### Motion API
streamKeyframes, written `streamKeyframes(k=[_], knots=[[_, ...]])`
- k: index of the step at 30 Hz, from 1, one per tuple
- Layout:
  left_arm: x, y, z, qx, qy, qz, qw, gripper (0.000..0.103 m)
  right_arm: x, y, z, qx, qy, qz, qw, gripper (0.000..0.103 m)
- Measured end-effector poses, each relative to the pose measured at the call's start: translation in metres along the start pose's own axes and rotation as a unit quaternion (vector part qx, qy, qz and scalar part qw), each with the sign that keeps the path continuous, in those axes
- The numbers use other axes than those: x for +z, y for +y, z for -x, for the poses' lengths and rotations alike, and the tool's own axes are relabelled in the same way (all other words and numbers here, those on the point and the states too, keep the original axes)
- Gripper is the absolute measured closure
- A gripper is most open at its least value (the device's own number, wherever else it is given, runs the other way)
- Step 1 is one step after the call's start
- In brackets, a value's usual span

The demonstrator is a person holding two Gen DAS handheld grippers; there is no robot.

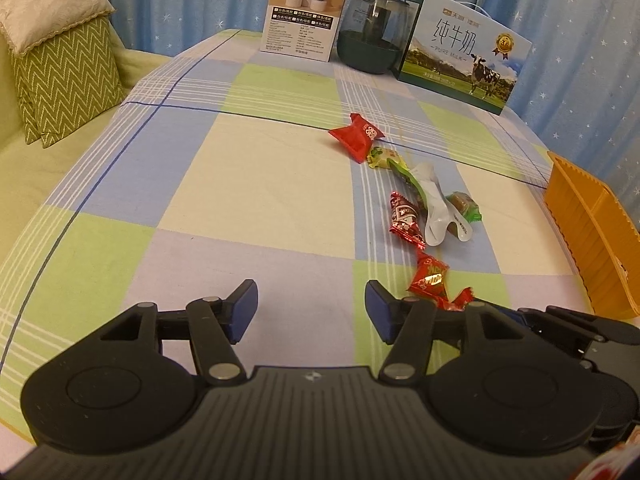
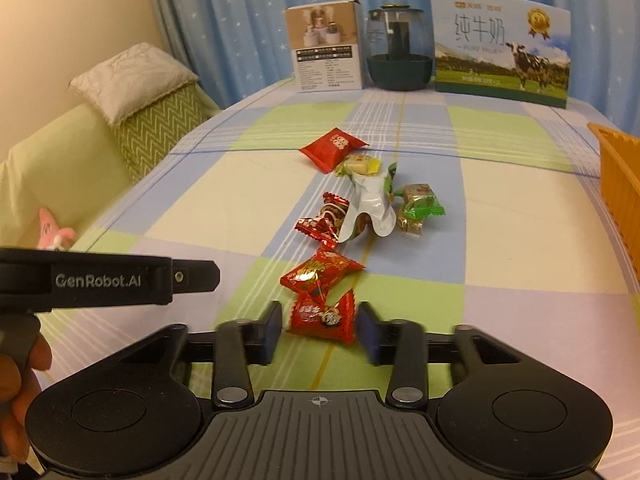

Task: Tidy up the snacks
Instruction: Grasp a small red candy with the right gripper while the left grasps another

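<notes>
Candy (image 2: pixel 322 317) in a red wrapper lies between the parted pads of my right hand-held gripper (image 2: pixel 319 326), not yet pinched, near the bench's (image 2: pixel 520 208) front edge. My left hand-held gripper (image 1: pixel 311 308) hangs wide open, empty. Next I'd close, lift, and carry toward the orange basket (image 2: pixel 620 184) at the right edge.

Both grippers are matte black — the left gripper (image 1: pixel 310 304) and right gripper (image 2: pixel 318 330) each carry blue pads (image 1: pixel 244 308), two round hubs, silver pivot screws and a ribbed centre plate with a crosshair mark. One side bar reads "GenRobot.AI" (image 2: pixel 98 281). Bare fingers (image 2: pixel 16 384) show beneath it.
</notes>
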State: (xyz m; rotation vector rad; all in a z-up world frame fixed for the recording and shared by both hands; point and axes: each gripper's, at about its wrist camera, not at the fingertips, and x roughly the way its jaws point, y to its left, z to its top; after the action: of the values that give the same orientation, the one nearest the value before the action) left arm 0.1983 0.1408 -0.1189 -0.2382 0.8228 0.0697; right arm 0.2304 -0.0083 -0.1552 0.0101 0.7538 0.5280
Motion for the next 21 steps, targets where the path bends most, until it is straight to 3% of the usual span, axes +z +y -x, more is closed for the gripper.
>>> streamKeyframes(k=[6,16,21], knots=[[0.000,-0.012,-0.002,-0.021,-0.002,-0.016,0.9997,0.047,0.002,-0.010,0.014,-0.018,-0.009,-0.002,1.000,0.076],[-0.003,-0.064,-0.014,-0.071,-0.004,-0.109,0.9915,0.049,0.015,-0.068,0.040,-0.075,-0.027,-0.073,0.994,0.076],[0.001,-0.077,-0.028,-0.059,-0.010,-0.126,0.9902,0.063,0.016,-0.079,0.045,-0.083,-0.030,-0.087,0.992,0.075]])
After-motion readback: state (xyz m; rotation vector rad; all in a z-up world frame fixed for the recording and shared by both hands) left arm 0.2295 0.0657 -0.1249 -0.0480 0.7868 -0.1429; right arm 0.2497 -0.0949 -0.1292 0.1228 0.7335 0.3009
